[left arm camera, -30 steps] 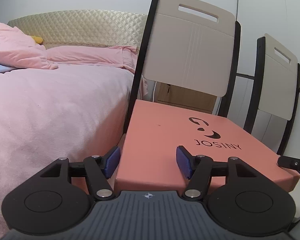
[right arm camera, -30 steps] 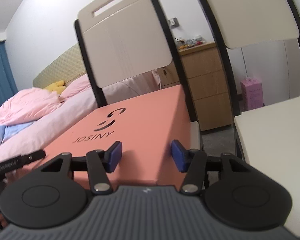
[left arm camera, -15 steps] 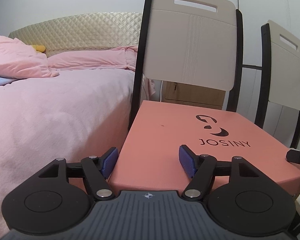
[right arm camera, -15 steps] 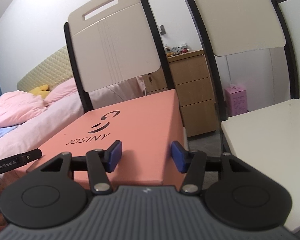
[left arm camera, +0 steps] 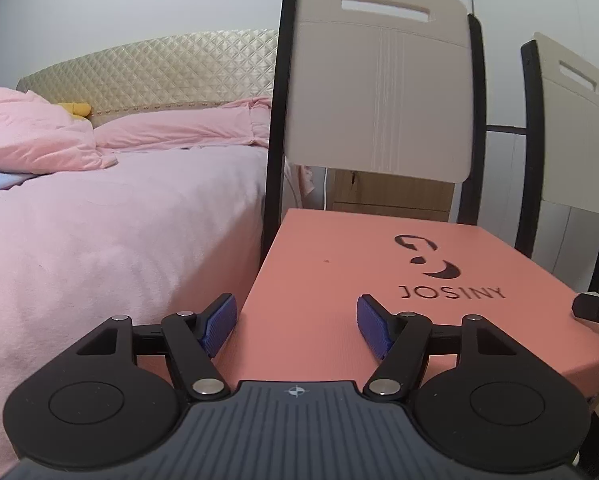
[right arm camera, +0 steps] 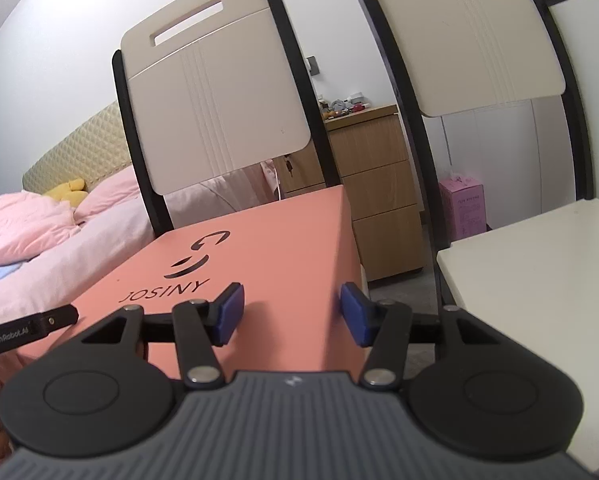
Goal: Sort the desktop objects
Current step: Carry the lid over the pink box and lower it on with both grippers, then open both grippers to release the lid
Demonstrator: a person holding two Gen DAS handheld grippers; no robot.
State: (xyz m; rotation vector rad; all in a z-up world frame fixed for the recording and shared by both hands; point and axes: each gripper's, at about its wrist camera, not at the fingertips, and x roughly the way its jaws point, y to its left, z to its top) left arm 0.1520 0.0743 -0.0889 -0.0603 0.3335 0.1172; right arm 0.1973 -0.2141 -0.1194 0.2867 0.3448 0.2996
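Bed: a wide bed with pale pink bedding (left arm camera: 111,248) fills the left of both views, with a quilted cream headboard (left arm camera: 159,68) behind it.
Chairs: a beige chair with a black frame and a slot handle in its backrest (left arm camera: 379,96) stands upright just beside the bed; a second matching chair (left arm camera: 571,136) stands to its right.
Drawers: a wooden chest of drawers (right arm camera: 379,200) stands against the far wall, small clutter on top, too small to name.
Box: a salmon-pink rectangular cardboard box printed "JOSINY" in black (left arm camera: 379,280) lies flat in front of the first chair's backrest, lid closed. What it rests on is hidden.
Desk: a white desk (right arm camera: 539,280) lies to the right of the box, apart from it.
Left gripper (left arm camera: 297,324): blue-padded jaws wide apart, holding nothing, straddling the box's near left corner.
Right gripper (right arm camera: 291,314): jaws wide apart, holding nothing, straddling the box's near right edge.
Carton: a small pink carton (right arm camera: 463,208) sits on the floor beside the drawers.
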